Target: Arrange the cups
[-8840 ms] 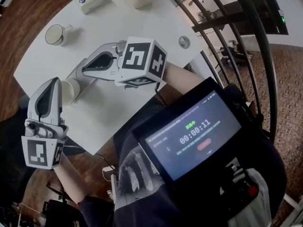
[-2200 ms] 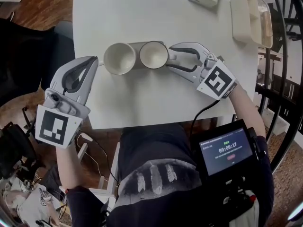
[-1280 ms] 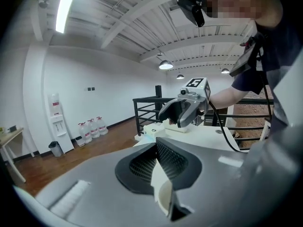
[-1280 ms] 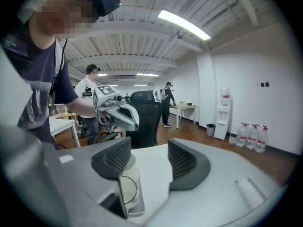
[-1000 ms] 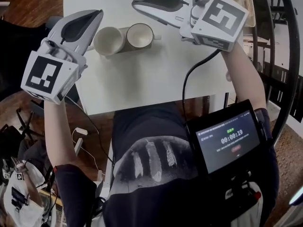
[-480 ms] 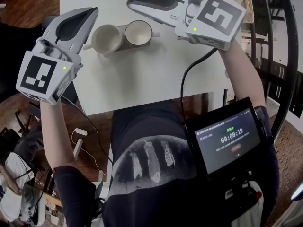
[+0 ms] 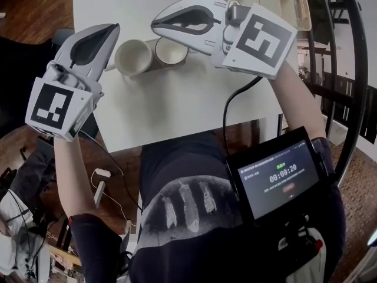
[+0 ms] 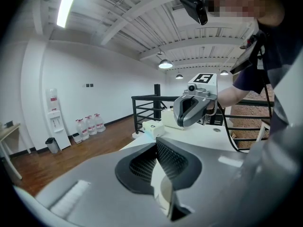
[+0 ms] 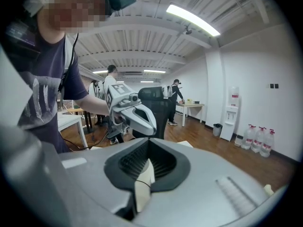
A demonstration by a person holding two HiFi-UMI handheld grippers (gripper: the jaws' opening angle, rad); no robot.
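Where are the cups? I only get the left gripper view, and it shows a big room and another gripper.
Observer: The head view shows a left cup and a right cup standing side by side on the white table.
Visitor: Is that other gripper carrying one?
Observer: No. The right gripper has its jaws shut with nothing between them, as its own view shows.
Visitor: Anything else I miss?
Observer: A screen at the person's chest shows a timer.
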